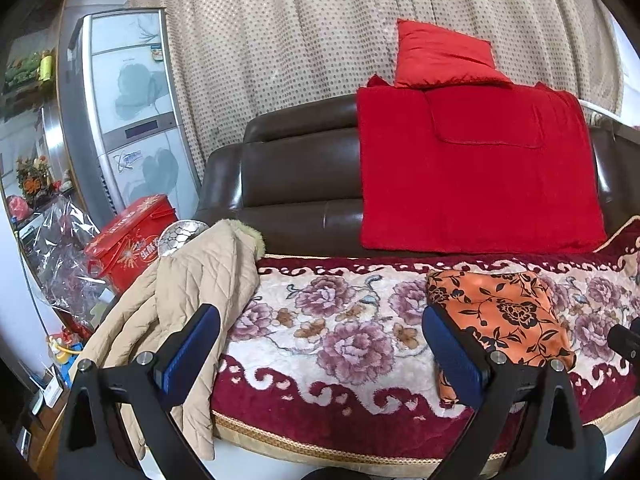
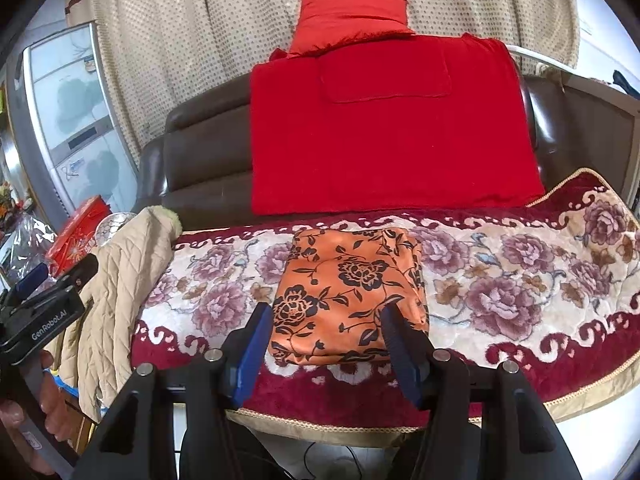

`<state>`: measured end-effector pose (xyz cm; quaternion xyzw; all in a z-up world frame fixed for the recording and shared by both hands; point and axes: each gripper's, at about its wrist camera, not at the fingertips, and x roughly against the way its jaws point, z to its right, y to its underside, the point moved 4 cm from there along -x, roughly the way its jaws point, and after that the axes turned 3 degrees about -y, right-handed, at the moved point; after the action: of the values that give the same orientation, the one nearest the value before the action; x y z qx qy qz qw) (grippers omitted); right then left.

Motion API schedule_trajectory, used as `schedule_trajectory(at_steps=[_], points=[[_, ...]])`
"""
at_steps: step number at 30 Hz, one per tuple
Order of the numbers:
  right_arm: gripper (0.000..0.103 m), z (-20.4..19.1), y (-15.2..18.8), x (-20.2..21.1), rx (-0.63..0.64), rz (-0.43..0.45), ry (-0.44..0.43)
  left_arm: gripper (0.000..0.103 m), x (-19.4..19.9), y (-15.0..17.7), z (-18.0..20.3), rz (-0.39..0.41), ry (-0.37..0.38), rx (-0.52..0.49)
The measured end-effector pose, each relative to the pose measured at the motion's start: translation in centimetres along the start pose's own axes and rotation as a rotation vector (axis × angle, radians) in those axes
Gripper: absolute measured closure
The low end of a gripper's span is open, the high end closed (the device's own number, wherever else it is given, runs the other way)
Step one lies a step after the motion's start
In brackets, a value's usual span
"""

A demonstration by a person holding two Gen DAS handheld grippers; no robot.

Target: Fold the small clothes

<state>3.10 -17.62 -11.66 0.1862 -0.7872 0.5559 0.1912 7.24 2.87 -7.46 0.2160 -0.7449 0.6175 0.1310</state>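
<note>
An orange garment with a black flower print (image 2: 352,288) lies folded into a compact rectangle on the floral sofa cover (image 2: 520,280). It also shows in the left wrist view (image 1: 504,312), to the right. My right gripper (image 2: 326,340) is open, its blue pads either side of the garment's near edge, just above it. My left gripper (image 1: 320,348) is open and empty over the sofa cover (image 1: 320,320), left of the garment. The left gripper also appears at the left edge of the right wrist view (image 2: 44,292).
A beige quilted jacket (image 1: 192,300) hangs over the sofa's left end. A red blanket (image 2: 384,132) and a red cushion (image 2: 352,20) rest on the brown leather backrest (image 1: 300,176). A red box (image 1: 128,240) and a fridge (image 1: 128,112) stand left.
</note>
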Motion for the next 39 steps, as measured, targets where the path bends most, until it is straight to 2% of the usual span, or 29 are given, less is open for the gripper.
schedule_trajectory(at_steps=[8, 11, 14, 15, 18, 20, 24, 28, 30, 32, 33, 34, 36, 39], points=[[0.042, 2.6, -0.3, -2.2, -0.048, -0.033, 0.013, 0.002, -2.4, 0.0, 2.6, -0.036, 0.011, -0.036], [0.042, 3.5, -0.3, -3.5, -0.065, -0.052, 0.015, 0.002, -4.0, 0.4, 4.0, -0.067, 0.039, -0.053], [0.042, 4.4, -0.1, -4.9, -0.086, -0.073, 0.008, 0.002, -5.9, 1.4, 6.1, -0.117, 0.132, -0.068], [0.042, 4.8, -0.1, -5.5, -0.094, -0.081, 0.002, 0.002, -7.1, 2.2, 7.2, -0.164, 0.192, -0.071], [0.042, 6.3, 0.5, -7.5, -0.127, -0.099, -0.029, 0.002, -10.9, 5.0, 10.0, -0.304, 0.309, -0.078], [0.042, 7.8, 1.1, -9.5, -0.155, -0.125, -0.054, 0.002, -13.4, 7.3, 11.7, -0.399, 0.329, -0.095], [0.042, 11.9, 2.9, -14.1, -0.230, -0.202, -0.077, 0.002, -17.0, 10.4, 13.5, -0.515, 0.407, -0.076], [0.042, 15.7, 4.4, -18.0, -0.410, -0.290, -0.158, 0.002, -18.5, 11.3, 14.9, -0.569, 0.537, -0.033], [0.032, 16.7, 4.6, -19.1, -0.467, -0.288, -0.195, 0.002, -18.8, 11.2, 15.5, -0.575, 0.590, -0.018], [0.030, 17.1, 4.7, -20.3, -0.499, -0.298, -0.224, 0.003, -19.0, 11.3, 16.0, -0.579, 0.626, -0.014], [0.029, 17.2, 4.8, -20.8, -0.510, -0.308, -0.245, 0.008, -19.0, 11.4, 16.2, -0.584, 0.645, -0.009], [0.027, 17.1, 4.9, -21.4, -0.524, -0.319, -0.267, 0.018, -19.1, 11.5, 16.4, -0.590, 0.669, -0.004], [0.023, 16.9, 4.9, -21.8, -0.527, -0.303, -0.276, 0.029, -19.1, 11.8, 16.8, -0.602, 0.725, 0.014], [0.023, 16.2, 4.8, -21.8, -0.502, -0.289, -0.265, 0.035, -19.4, 11.5, 17.0, -0.600, 0.722, 0.015]])
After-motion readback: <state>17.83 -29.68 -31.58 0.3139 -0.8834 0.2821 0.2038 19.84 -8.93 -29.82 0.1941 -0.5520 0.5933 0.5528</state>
